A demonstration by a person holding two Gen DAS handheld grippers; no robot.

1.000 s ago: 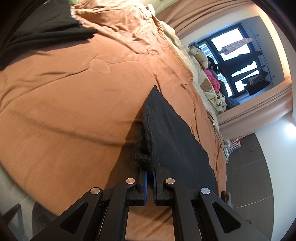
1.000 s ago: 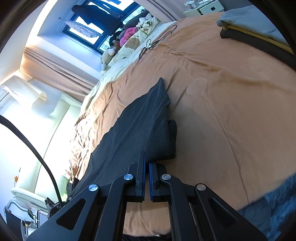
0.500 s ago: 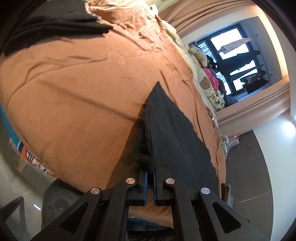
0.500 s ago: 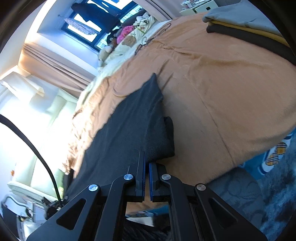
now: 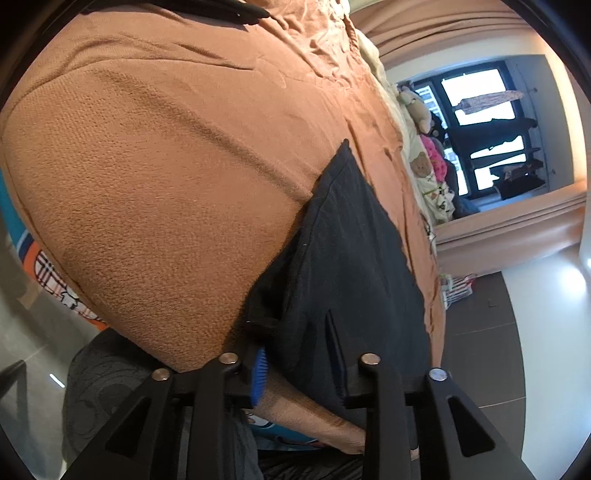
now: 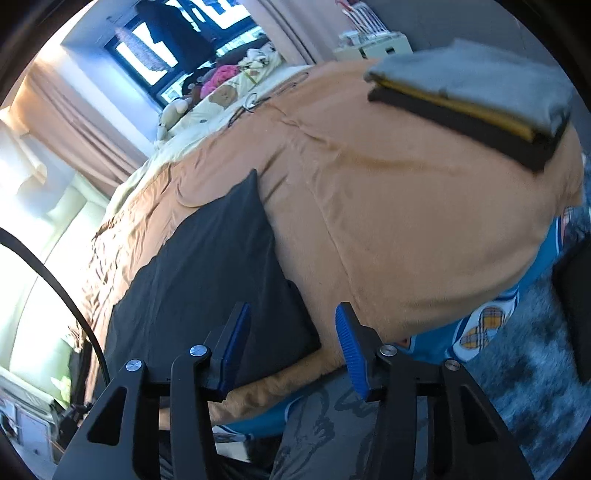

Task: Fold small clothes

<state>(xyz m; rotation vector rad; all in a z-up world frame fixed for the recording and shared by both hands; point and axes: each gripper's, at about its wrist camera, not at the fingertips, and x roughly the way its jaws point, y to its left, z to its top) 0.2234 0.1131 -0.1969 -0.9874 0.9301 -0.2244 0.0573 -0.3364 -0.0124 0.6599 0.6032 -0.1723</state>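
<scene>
A dark charcoal garment (image 5: 351, 258) lies flat on the orange bedcover (image 5: 166, 184), its near end folded at the bed's front edge. It also shows in the right wrist view (image 6: 214, 266). My left gripper (image 5: 299, 373) is open at the garment's near left corner, its jaws wide apart with the cloth's edge lying between them. My right gripper (image 6: 291, 347) is open at the garment's near right corner, holding nothing.
A stack of folded clothes (image 6: 472, 107), grey over yellow over black, sits on the bed at the right. Another dark garment (image 5: 207, 11) lies far left. Plush toys and pillows (image 6: 218, 88) lie by the window. A blue patterned sheet (image 6: 480, 332) hangs below the bed edge.
Both grippers were shut on the garment's near corners and have now opened, letting it go. The garment was drawn towards the bed's front edge and now lies there.
</scene>
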